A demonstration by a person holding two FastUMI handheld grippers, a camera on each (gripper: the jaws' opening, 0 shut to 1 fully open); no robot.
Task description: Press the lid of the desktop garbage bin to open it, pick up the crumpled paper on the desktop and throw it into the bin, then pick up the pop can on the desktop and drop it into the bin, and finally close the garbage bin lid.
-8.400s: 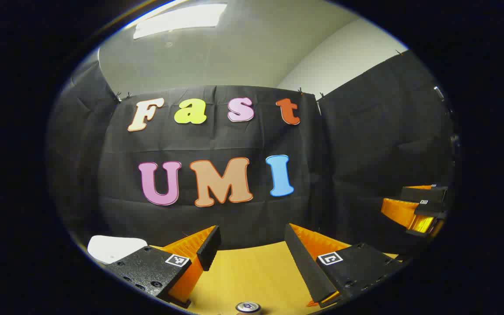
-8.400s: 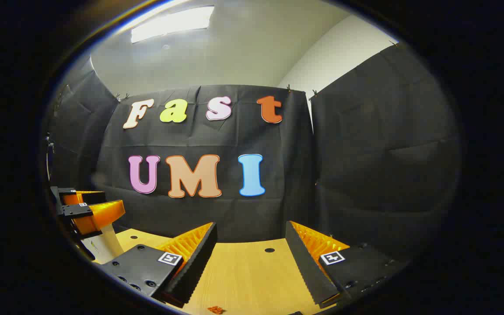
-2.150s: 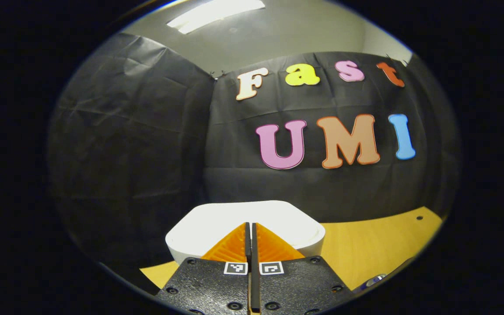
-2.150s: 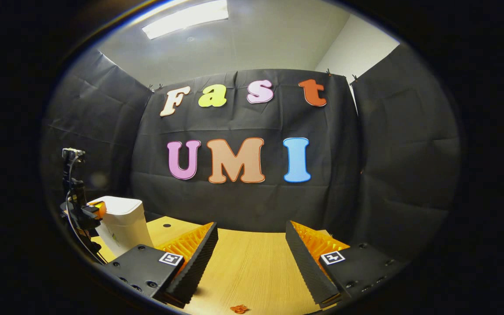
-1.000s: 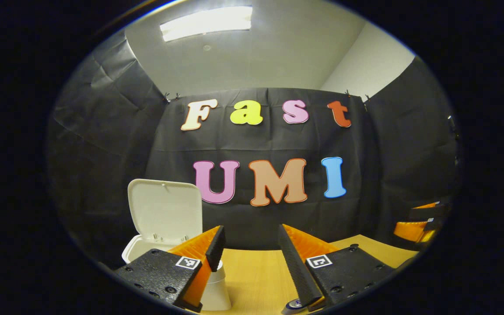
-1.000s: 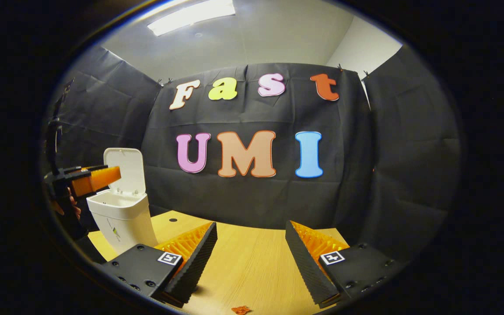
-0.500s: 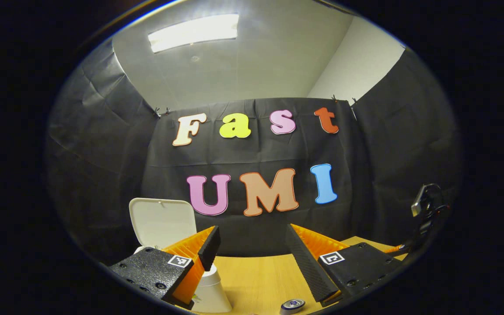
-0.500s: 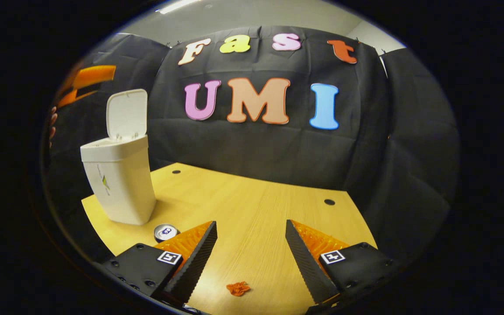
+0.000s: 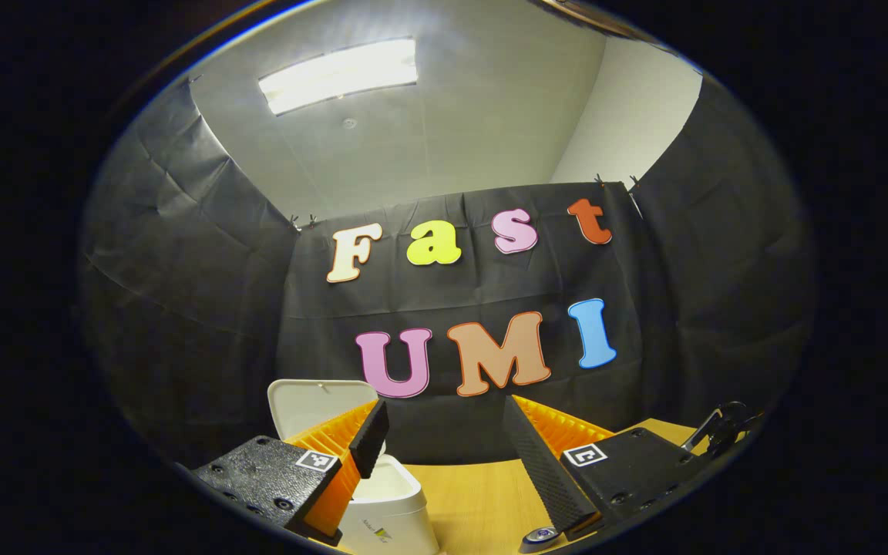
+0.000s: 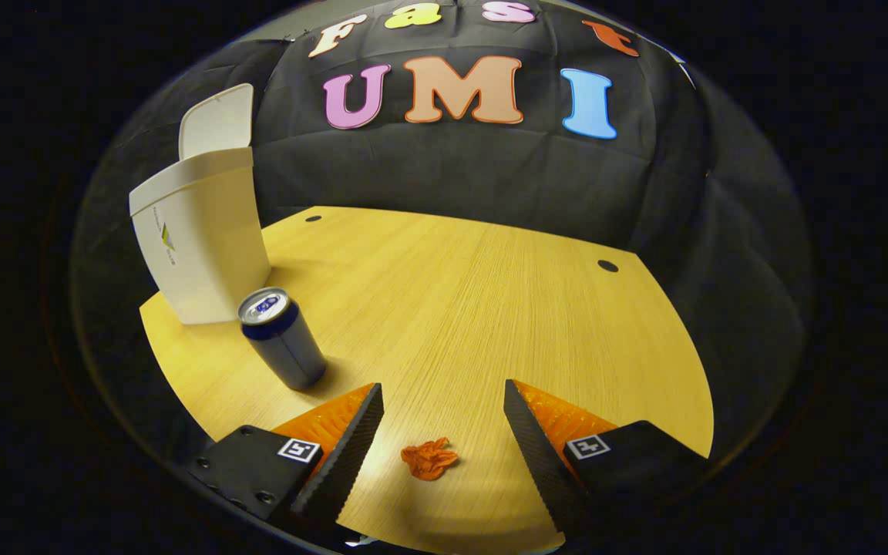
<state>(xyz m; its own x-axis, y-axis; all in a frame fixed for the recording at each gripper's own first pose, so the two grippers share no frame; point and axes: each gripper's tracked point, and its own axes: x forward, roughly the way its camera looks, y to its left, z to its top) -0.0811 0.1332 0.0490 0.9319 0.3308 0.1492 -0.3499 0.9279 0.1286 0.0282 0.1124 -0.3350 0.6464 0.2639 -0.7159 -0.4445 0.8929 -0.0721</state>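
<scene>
Right gripper [image 10: 442, 412] open over paper [image 10: 428, 459] | left gripper [image 9: 444, 432] open | can [image 10: 282, 338] beside bin [image 10: 197, 239], lid [image 10: 216, 122] up

White bin [image 10: 201, 239] w/ white lid [image 10: 216, 123], small green-yellow mark on front. Dark blue can [image 10: 284, 348] w/ silver top. Orange crumpled paper [image 10: 428, 459]. Light wood-grain desktop [image 10: 490, 308], two dark holes. Black cloth wall [image 9: 182, 308]; white ceiling [image 9: 452, 123].
</scene>
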